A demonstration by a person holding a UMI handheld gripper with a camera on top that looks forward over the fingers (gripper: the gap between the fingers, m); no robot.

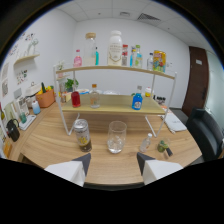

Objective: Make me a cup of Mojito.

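The gripper (113,161) has its fingers spread wide apart, grasping nothing and touching nothing. Just beyond them on the wooden table (50,140) stands a clear drinking glass (116,137), roughly in line with the gap between the fingers. A drinks can (82,135) stands to its left, a small clear bottle (145,142) to its right. Behind them a two-tier shelf (115,105) carries assorted bottles, among them a blue bottle (137,100) and a red one (75,98)

Red bottle (75,98), blue bottle (137,101), clear glass (116,136), white rack (116,89).
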